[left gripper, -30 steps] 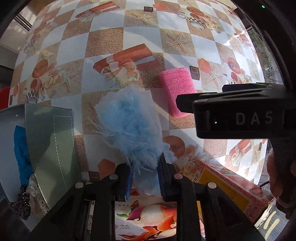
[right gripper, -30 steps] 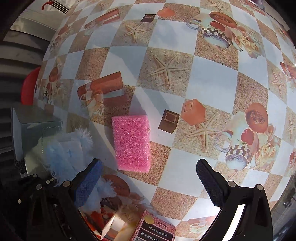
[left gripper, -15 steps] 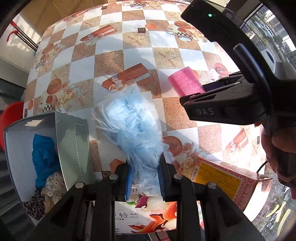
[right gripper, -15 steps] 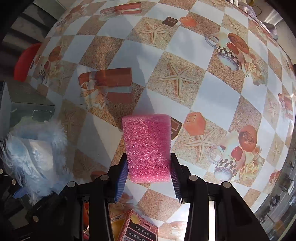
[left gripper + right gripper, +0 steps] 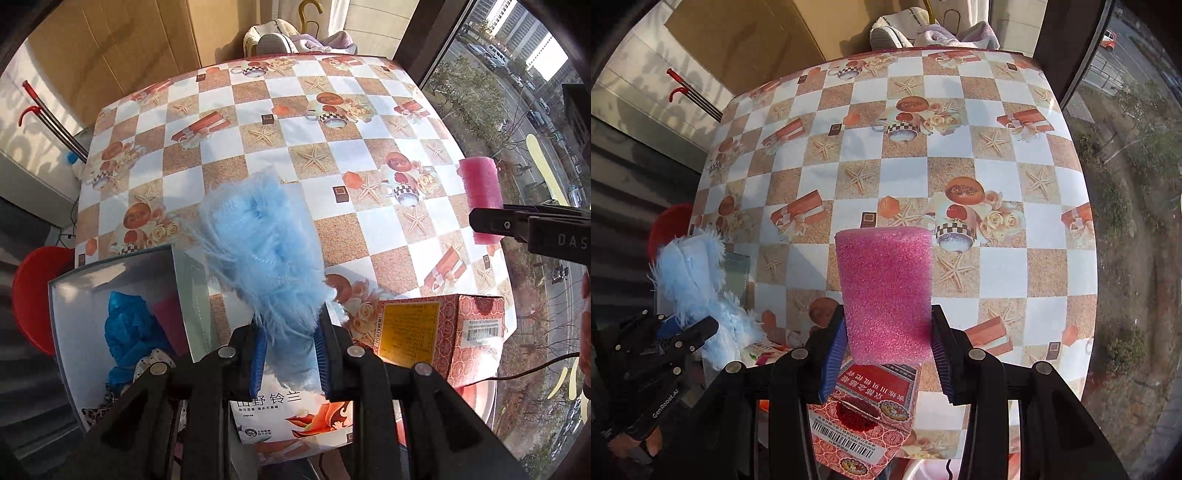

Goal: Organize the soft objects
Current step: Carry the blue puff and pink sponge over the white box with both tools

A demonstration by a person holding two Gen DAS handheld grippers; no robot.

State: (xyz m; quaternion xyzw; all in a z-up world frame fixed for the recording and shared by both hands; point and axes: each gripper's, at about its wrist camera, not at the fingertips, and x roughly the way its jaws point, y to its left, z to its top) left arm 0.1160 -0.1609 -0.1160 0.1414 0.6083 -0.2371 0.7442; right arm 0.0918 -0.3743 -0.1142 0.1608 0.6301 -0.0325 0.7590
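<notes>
My left gripper (image 5: 290, 356) is shut on a fluffy light blue cloth (image 5: 264, 251) and holds it above the table, just right of an open grey box (image 5: 62, 325). The box holds a blue cloth (image 5: 125, 336), a magenta piece and spotted fabric. My right gripper (image 5: 888, 356) is shut on a pink sponge (image 5: 884, 291), lifted above the table. The sponge also shows at the right of the left wrist view (image 5: 480, 199). The blue fluffy cloth shows at the left of the right wrist view (image 5: 692, 273).
A red patterned carton (image 5: 439, 332) lies at the table's near edge, also below my right gripper (image 5: 864, 413). A white floral pack (image 5: 291, 417) lies under my left gripper. A red stool (image 5: 31, 295) stands left of the checkered table (image 5: 332, 177).
My right gripper closed on the pink sponge and lifted it off the table. Both grippers rose and drew back with their loads; the left moved nearer the grey box.
</notes>
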